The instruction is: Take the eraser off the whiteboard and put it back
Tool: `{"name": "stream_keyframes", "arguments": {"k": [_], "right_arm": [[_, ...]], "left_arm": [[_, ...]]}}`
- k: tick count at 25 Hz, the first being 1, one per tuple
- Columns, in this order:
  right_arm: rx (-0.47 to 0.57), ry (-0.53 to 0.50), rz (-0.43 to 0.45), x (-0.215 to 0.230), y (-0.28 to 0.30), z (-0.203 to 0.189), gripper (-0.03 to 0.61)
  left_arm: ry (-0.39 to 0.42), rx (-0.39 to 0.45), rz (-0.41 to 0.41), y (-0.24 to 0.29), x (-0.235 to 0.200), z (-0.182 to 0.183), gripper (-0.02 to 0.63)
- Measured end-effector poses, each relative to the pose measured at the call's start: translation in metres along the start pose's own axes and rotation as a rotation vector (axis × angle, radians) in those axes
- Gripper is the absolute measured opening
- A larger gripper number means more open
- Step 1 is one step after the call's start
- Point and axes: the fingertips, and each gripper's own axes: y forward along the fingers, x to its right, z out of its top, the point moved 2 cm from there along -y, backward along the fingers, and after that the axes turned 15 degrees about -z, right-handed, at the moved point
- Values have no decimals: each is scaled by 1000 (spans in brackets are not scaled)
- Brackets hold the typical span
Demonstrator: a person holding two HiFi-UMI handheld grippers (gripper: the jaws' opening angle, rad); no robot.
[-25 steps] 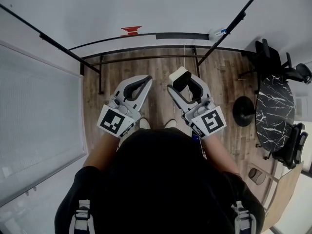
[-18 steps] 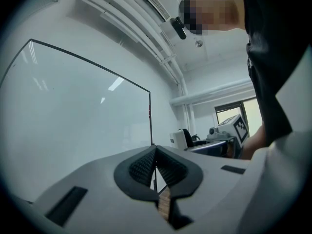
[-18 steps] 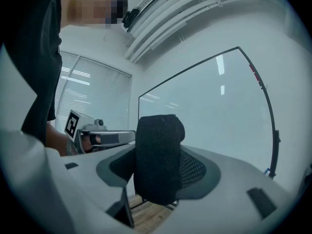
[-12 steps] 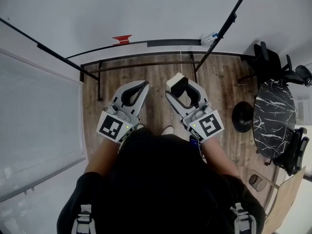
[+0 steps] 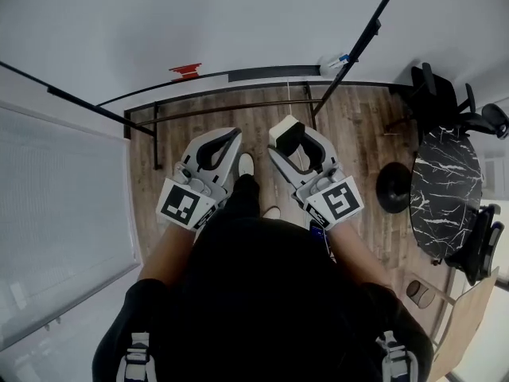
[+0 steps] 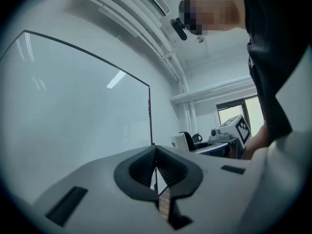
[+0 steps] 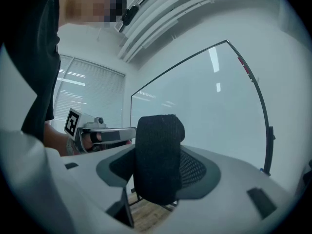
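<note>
Right gripper (image 5: 296,139): jaws spread wide, pinching the eraser (image 5: 285,127) across its sides; pads press on it.
Eraser: white block in the head view; black felt face toward the camera in the right gripper view, standing upright between the jaws near their tips.
Eraser vs whiteboard (image 5: 199,22): held in front of the board, apart from it, above the wood floor (image 5: 262,118).
Left gripper (image 5: 230,137): jaws pressed together, tips meeting, nothing between them; level beside the right gripper.
Markings: black-and-white square pattern on the left marker cube (image 5: 181,203) and right marker cube (image 5: 340,200).
</note>
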Motion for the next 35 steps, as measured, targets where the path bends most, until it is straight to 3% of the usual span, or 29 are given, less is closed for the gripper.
{"name": "stream_keyframes", "arguments": {"k": [8,23,35], "right_arm": [[-7,-41,-89,53,55,8,247],[-13,-42,-316,154,183,25,249],[8,-51,-478,226,213,34,249]], "left_arm": [[19,51,-85,53,-70,2,0],[-1,70,-280,149,-209,4,0],[-14,75,-409,206,-236,-2,0]]}}
